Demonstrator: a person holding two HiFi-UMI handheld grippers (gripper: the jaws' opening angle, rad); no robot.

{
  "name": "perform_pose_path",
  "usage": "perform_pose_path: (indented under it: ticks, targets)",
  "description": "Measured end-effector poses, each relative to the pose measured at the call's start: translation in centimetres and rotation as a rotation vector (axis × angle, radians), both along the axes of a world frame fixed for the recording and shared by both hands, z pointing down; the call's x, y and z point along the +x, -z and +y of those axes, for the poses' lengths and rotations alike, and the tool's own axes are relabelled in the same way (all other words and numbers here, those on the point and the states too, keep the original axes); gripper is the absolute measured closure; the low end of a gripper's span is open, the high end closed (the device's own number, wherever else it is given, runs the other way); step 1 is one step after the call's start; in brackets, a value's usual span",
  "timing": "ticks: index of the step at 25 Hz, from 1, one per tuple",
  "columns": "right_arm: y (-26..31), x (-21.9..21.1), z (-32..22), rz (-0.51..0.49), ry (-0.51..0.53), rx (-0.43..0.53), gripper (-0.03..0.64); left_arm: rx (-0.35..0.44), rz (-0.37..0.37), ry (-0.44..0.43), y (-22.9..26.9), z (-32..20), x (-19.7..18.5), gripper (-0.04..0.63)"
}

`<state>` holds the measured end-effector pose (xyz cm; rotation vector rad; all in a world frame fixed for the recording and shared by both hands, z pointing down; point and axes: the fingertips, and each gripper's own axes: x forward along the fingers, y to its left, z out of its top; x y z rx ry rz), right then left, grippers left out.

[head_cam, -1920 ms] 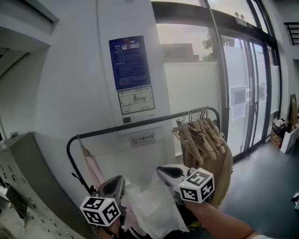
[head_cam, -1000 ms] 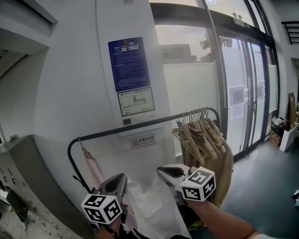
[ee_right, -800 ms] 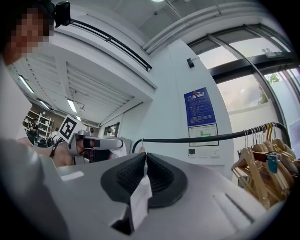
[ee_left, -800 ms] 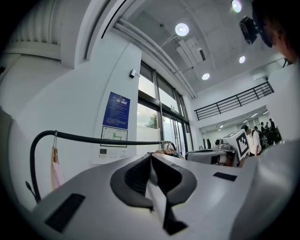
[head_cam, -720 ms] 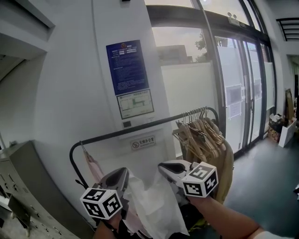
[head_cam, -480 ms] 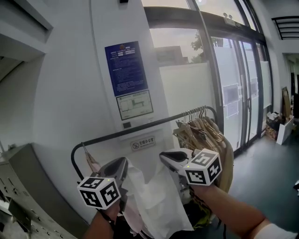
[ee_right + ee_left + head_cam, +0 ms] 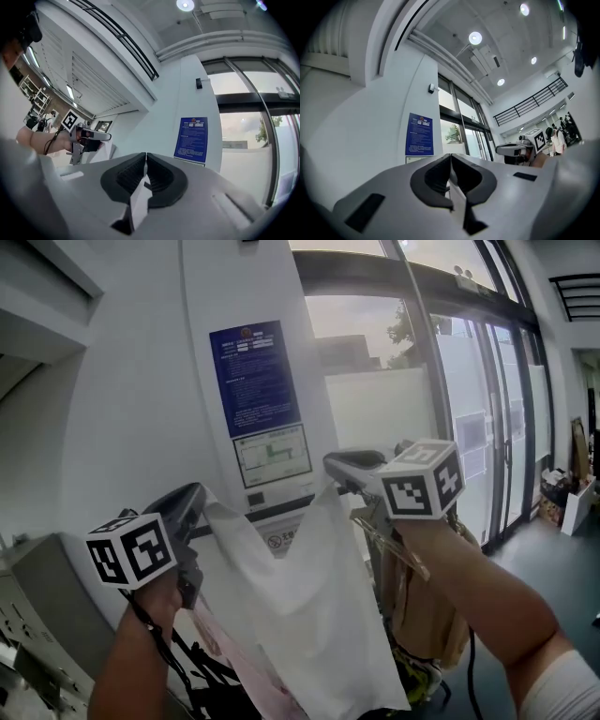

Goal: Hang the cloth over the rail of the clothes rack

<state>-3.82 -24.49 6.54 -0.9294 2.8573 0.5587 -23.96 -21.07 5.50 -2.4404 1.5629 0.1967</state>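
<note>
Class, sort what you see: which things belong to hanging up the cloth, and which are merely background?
Job in hand: thin white cloth; left hand-held gripper and right hand-held gripper, each shut on its top edge.
Background: blue printed wall notice; beige garments on wooden hangers; tall glass doors.

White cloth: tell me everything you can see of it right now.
The white cloth looks thin, slightly translucent and creased. It is held up by two top corners. The left gripper is shut on one, and the right gripper is shut on the other, which sits higher. The top edge sags between them in a V. The rest hangs free in front of the wall, reaching nearly to the bottom of the head view. Whether it touches anything behind it cannot be told.
</note>
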Motion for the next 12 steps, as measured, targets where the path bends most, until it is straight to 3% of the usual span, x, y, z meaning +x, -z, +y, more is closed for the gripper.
perform_pose_path:
  ticks: [7,12]
  targets:
    - [8.1,3.5,-11.4,0.000,-0.009,0.099,0.606,0.062,0.012,0.153,6.9,-8.1,-3.3,0.588]
    - [12.7,5.6,-20.8,0.001,-0.019,0.101,0.606,0.093,0.038,0.289,11.3,-13.7,-6.9,0.588]
